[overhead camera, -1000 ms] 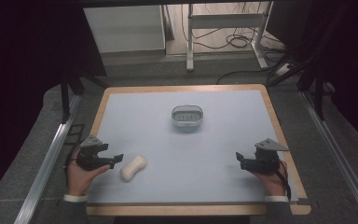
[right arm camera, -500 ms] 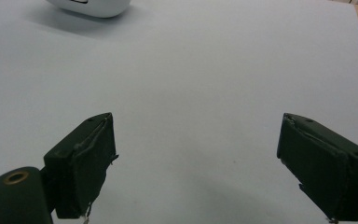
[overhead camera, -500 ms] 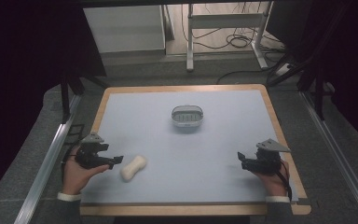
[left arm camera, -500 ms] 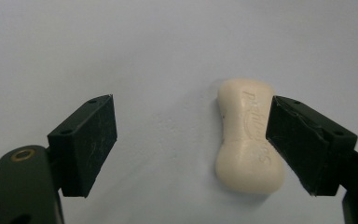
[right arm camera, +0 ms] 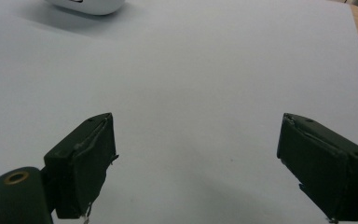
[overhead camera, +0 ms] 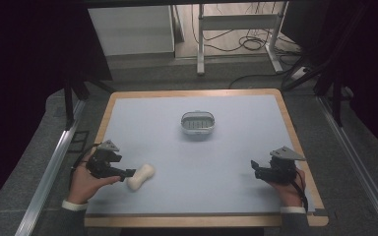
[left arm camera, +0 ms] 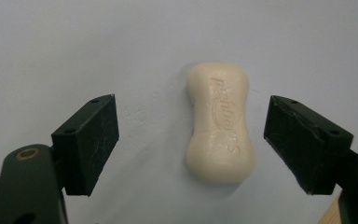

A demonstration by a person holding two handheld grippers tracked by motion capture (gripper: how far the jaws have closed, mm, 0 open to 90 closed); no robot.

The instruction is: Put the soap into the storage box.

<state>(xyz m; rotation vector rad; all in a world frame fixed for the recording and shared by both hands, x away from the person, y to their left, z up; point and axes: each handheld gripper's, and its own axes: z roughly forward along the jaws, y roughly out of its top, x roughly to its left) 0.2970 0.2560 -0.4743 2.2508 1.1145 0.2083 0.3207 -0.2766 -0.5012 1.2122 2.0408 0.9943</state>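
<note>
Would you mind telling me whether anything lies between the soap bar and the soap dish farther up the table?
Nothing visible does: bare table lies between the soap bar and the soap dish. The left gripper is open around the bar.

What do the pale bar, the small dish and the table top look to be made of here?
Bar: apparently soap, cream and matte, with lettering pressed into its face and soft rounded edges. Dish: probably plastic, pale and smooth, with a slotted floor; too small to be sure. Table top: a flat matte pale blue sheet, maybe laminate or a mat, with a light wood border.
</note>
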